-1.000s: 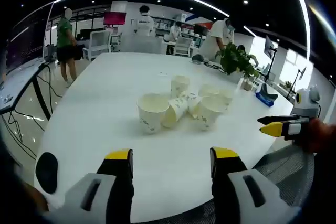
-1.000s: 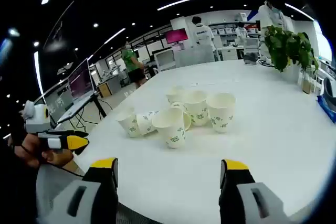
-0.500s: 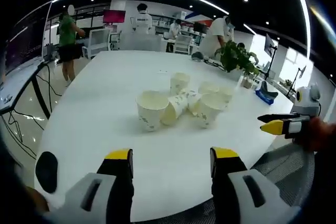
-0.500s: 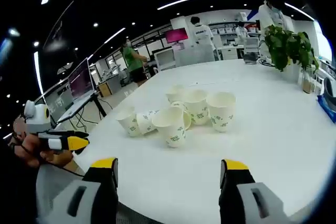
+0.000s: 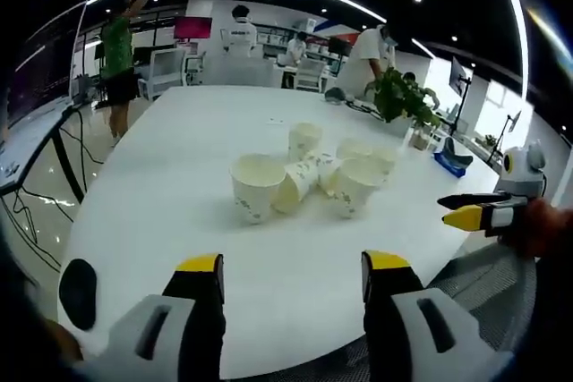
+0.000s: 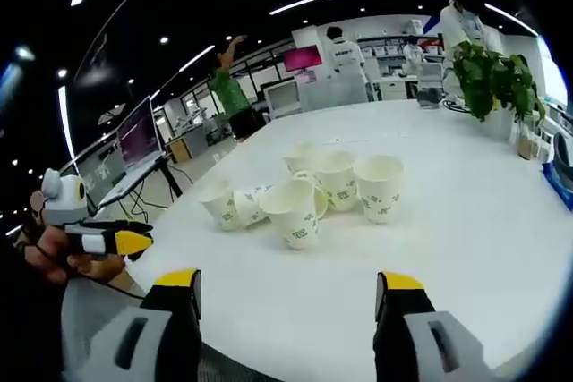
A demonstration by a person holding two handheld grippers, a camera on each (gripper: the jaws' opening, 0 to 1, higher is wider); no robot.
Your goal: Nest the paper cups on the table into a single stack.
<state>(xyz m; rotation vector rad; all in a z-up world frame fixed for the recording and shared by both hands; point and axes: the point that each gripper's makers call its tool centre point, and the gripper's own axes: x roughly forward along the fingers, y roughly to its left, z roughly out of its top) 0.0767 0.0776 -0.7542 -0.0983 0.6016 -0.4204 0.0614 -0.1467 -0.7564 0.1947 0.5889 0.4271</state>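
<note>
cups (image 5: 304, 181): clustered mid tabletop (image 5: 161, 176), some upright, some tipped
plant (image 5: 403, 100): behind cups, far edge

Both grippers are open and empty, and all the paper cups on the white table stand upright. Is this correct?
Not all: the right gripper view shows one paper cup lying on its side among the upright ones. The rest is correct: both grippers are open and empty, over the white table.

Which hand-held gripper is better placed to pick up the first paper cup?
Roughly even. Both are open and short of the cups. The left hand-held gripper faces an upright cup nearly ahead; the right hand-held gripper likewise faces one. Slight preference: left.
</note>
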